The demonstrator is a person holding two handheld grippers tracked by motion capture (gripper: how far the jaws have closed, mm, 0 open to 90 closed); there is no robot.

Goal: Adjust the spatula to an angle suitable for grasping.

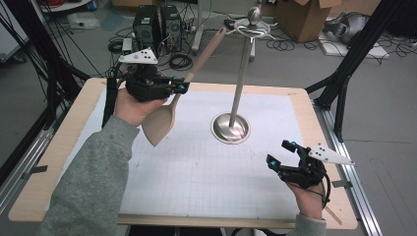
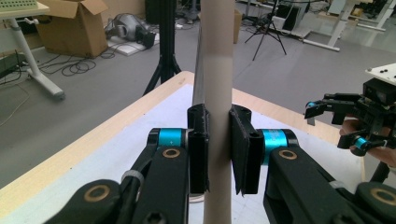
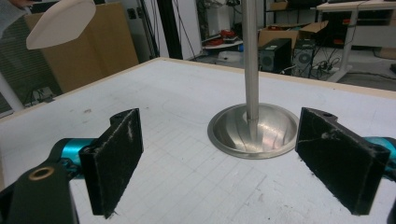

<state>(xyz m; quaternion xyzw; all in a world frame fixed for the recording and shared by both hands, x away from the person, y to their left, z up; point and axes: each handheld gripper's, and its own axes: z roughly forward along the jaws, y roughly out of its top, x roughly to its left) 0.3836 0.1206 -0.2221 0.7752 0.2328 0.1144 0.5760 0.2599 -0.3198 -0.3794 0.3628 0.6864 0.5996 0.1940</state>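
Observation:
My left gripper [image 1: 183, 87] is shut on the handle of a pale wooden spatula [image 1: 162, 118], held in the air over the table's far left. The spatula slants, blade down and handle end up by the hooks [image 1: 252, 28] of a steel stand [image 1: 239, 83]. In the left gripper view the handle [image 2: 218, 93] runs straight up between the pads [image 2: 198, 144]. My right gripper [image 1: 281, 154] hovers open and empty at the near right; its view shows the stand's round base [image 3: 254, 130] ahead between the jaws and the spatula blade [image 3: 60, 22] at top left.
A white gridded mat [image 1: 206, 162] covers the wooden table [image 1: 59, 162]. Black frame legs [image 1: 354, 54] stand at the far right and far left. Computer towers [image 1: 155, 24], cables and cardboard boxes [image 1: 307, 14] lie on the floor beyond the table.

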